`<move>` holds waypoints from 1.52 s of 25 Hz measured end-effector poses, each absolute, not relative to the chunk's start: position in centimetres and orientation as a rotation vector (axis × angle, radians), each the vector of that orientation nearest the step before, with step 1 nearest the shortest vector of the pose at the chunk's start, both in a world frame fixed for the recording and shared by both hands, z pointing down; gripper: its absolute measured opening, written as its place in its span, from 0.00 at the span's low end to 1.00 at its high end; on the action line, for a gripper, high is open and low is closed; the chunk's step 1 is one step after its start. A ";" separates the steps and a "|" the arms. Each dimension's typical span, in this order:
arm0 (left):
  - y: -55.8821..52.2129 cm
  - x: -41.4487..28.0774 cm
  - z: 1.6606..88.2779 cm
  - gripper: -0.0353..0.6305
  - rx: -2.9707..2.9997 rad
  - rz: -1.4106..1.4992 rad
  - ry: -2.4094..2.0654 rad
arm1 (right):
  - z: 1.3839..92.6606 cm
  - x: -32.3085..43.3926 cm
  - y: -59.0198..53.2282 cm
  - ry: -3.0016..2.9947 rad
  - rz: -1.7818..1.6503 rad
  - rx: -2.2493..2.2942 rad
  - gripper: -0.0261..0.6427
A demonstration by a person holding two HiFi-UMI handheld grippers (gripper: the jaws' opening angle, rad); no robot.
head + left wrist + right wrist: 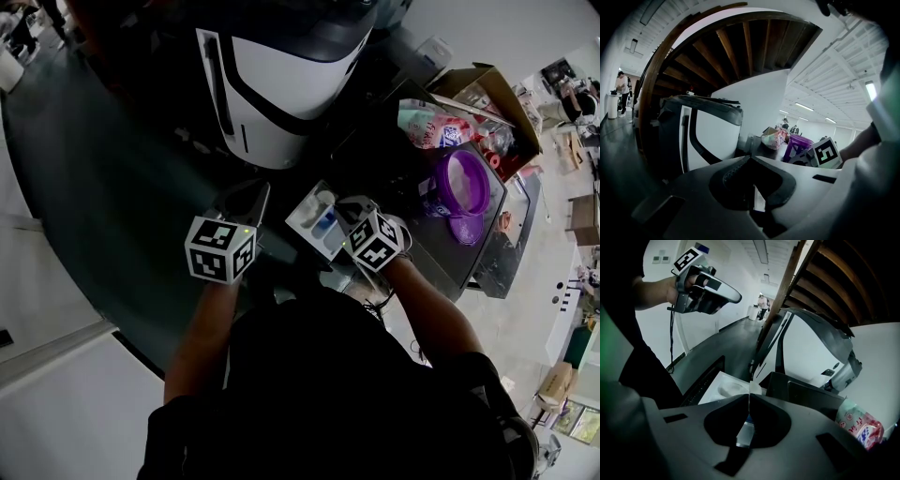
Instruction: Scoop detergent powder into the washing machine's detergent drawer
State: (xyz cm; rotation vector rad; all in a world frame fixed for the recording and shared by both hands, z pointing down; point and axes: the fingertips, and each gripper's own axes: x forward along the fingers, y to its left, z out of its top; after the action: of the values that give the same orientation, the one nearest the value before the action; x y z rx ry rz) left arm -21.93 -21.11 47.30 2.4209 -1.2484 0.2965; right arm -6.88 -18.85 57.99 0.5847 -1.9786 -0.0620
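While both of my tools are closed with nothing between their jaws, no powder is going anywhere, so I judge the step in hand to be fetching the first scoop. My right tool [749, 397] hangs just above the detergent drawer [317, 223], which stands pulled out, white, with a blue-tinted compartment showing. My left tool [751, 158] is held to the left, apart from the drawer, facing the big white-and-dark appliance [281, 84]. The powder things sit to my right on the dark worktop [448, 258]: a purple tub [461, 180] and, behind it, a pink-printed detergent bag [424, 125]. I cannot tell whether a scoop lies in the tub or which way its handle points.

To do this well, I would open the right tool before it reaches the tub, take the scoop by its handle rather than its bowl, and fill it short of the brim. Carrying it level matters most, since powder spills at any tilt. Over the drawer I would go low, pick the correct compartment, then tip slowly.
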 end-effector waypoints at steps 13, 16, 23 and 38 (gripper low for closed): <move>-21.0 -21.8 47.3 0.06 2.426 0.294 -1.242 | 57.6 -7.4 -18.5 -1.944 -0.180 0.560 0.07; -21.0 -21.8 47.2 0.06 2.429 0.296 -1.239 | 57.5 -7.5 -18.4 -1.935 -0.203 0.553 0.07; -20.9 -21.8 47.2 0.06 2.430 0.298 -1.236 | 57.2 -7.6 -18.4 -1.931 -0.229 0.562 0.07; -19.8 -22.0 47.0 0.06 2.458 0.311 -1.218 | 55.7 -8.4 -17.3 -1.895 -0.378 0.593 0.07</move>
State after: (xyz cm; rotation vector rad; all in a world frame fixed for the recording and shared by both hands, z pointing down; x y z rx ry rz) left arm -22.03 -19.75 46.95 2.4585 -1.2175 0.3115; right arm -8.45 -17.33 55.74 0.5934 -1.8953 -0.3777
